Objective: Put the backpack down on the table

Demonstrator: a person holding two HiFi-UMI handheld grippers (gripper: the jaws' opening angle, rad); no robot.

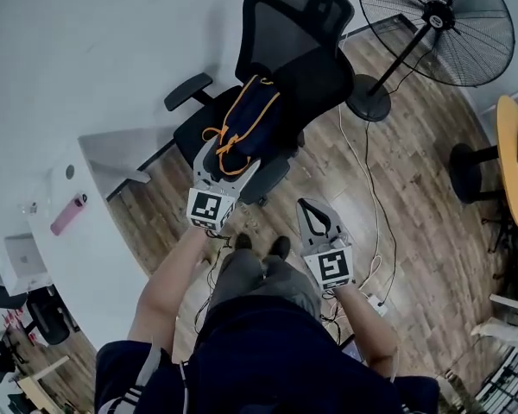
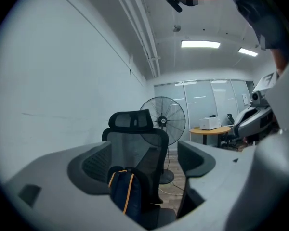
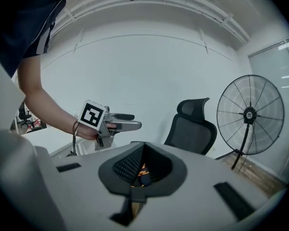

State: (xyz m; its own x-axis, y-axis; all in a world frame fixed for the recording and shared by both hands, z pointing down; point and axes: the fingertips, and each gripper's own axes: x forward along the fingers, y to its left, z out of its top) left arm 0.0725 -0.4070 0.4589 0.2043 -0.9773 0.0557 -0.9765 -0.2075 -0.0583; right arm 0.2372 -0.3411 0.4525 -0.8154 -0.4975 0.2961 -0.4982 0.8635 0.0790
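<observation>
One backpack (image 1: pixel 246 128): navy, orange trim; on the seat of a black office chair (image 1: pixel 302 50).
Left gripper (image 1: pixel 220 166): fingers spread, empty, at the backpack's near end.
Right gripper (image 1: pixel 311 207): fingers pressed together, holding nothing, short of the chair.
Marker cubes (image 1: pixel 209 207): black-and-white square patterns.
Counter (image 1: pixel 86 248): white, at left; seen in head view only.

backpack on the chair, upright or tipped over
Upright. The backpack stands on the seat of the office chair, leaning back against its mesh backrest, top end up.
</observation>
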